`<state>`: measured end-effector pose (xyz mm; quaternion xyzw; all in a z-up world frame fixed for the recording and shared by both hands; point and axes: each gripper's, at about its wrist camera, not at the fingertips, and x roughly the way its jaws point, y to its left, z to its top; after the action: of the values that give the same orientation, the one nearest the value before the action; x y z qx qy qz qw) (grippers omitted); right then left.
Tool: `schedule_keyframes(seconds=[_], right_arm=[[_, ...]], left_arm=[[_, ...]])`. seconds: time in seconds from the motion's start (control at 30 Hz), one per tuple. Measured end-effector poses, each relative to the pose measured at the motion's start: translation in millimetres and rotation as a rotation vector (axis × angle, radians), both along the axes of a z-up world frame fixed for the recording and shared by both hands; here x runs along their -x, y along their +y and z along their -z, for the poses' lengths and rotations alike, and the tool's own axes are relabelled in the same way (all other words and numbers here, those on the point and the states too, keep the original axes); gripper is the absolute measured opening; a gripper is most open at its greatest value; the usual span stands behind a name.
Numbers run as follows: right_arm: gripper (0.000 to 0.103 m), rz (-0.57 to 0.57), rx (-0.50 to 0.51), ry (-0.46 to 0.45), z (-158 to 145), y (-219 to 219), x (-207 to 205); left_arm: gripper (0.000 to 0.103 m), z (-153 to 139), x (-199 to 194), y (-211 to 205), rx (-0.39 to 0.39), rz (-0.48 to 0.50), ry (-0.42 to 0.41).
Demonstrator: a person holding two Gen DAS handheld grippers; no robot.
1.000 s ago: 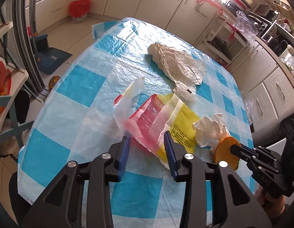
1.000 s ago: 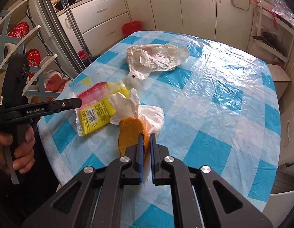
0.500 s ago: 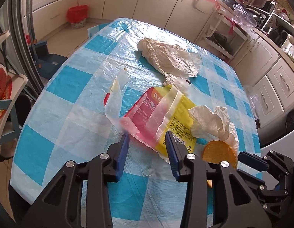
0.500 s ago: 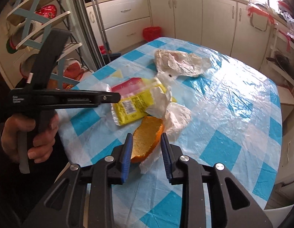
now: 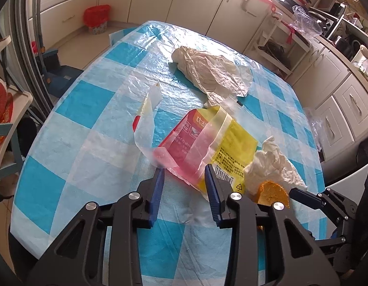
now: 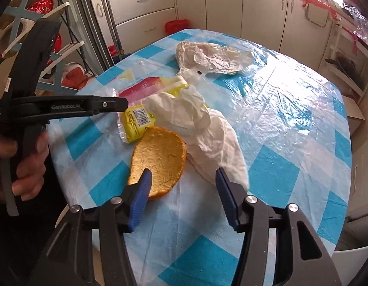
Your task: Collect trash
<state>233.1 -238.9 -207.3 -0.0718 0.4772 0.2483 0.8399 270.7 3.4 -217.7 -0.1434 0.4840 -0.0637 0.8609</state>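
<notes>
An orange round slice of bread lies flat on the blue-checked table, touching a crumpled white tissue. My right gripper is open just in front of them, its left finger over the slice's near edge. A red-and-yellow wrapper inside a clear plastic bag lies ahead of my open left gripper. The slice and tissue also show in the left wrist view. A crumpled whitish bag lies farther back.
Cream kitchen cabinets ring the table. A red bin stands on the floor at the far left. A shelf rack stands left of the table. The table's near edge is just below both grippers.
My right gripper opened and let go of the orange slice, which now lies flat on the table. The left gripper stayed open and drew slightly closer to the wrapper.
</notes>
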Motion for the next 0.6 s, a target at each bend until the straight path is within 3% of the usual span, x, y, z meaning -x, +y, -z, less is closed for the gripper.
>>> schedule_keyframes(seconds=[0.17,0.2,0.27,0.37,0.43,0.6], right_arm=[[0.051,-0.031,0.004,-0.028,1,11,4],[0.046,-0.047,0.011,-0.037,1,14,7],[0.027,-0.079,0.02,-0.036,2,21,9],[0.012,-0.101,0.02,-0.039,2,26,9],[0.009,-0.096,0.022,-0.042,1,25,8],[0.008,-0.067,0.04,-0.046,-1,20,4]], left_arm=[[0.033,0,-3,-4,0.014,0.005,-0.002],[0.033,-1,-3,-6,0.014,0.008,-0.005],[0.033,-2,-3,-7,0.018,0.012,-0.011],[0.02,-2,-4,-6,0.025,0.011,-0.016],[0.009,-2,-4,-4,0.027,0.007,-0.019],[0.004,-10,0,7,0.031,-0.009,-0.043]])
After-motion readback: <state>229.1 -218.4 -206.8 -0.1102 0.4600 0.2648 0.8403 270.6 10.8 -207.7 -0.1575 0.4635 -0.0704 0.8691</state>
